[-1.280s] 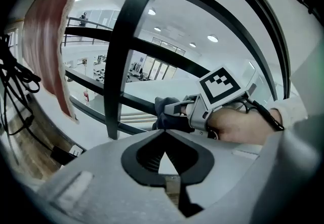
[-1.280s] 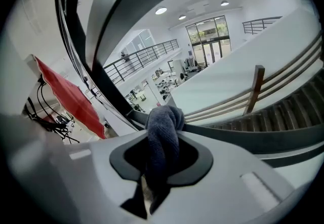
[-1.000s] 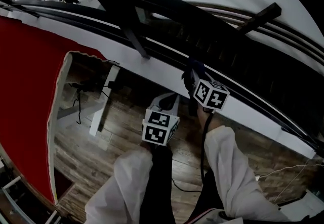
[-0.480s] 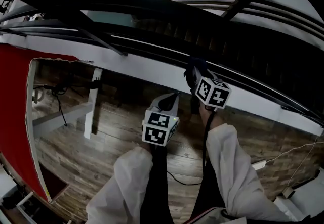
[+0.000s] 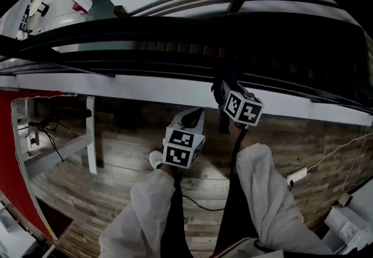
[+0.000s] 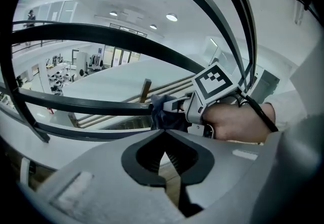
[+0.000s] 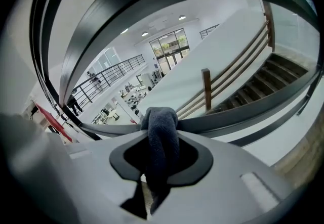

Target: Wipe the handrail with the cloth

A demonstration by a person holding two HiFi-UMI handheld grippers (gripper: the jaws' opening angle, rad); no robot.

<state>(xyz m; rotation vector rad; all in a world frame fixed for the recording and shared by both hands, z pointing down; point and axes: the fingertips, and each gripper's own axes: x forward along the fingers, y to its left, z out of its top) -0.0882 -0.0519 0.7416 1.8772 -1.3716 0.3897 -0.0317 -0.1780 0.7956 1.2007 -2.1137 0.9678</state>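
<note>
The right gripper (image 7: 161,133) has its jaws clenched on the dark grey terry cloth (image 7: 162,139). The cloth folds over the jaw tips and presses against the dark curved metal handrail (image 7: 243,112). In the head view this gripper sits at 1 o'clock from frame centre, with the cloth touching a lower dark bar of the railing.

The left gripper (image 6: 163,134) has its jaws closed together, tip to tip, gripping nothing. In the head view it sits at 6 o'clock from centre, apart from the handrail, over the brown wood-plank floor (image 5: 116,163).

Each gripper carries a white cube with black square markers (image 5: 243,106). The left gripper view shows the person's hand (image 6: 238,122) at 3 o'clock, holding the right gripper.
</note>
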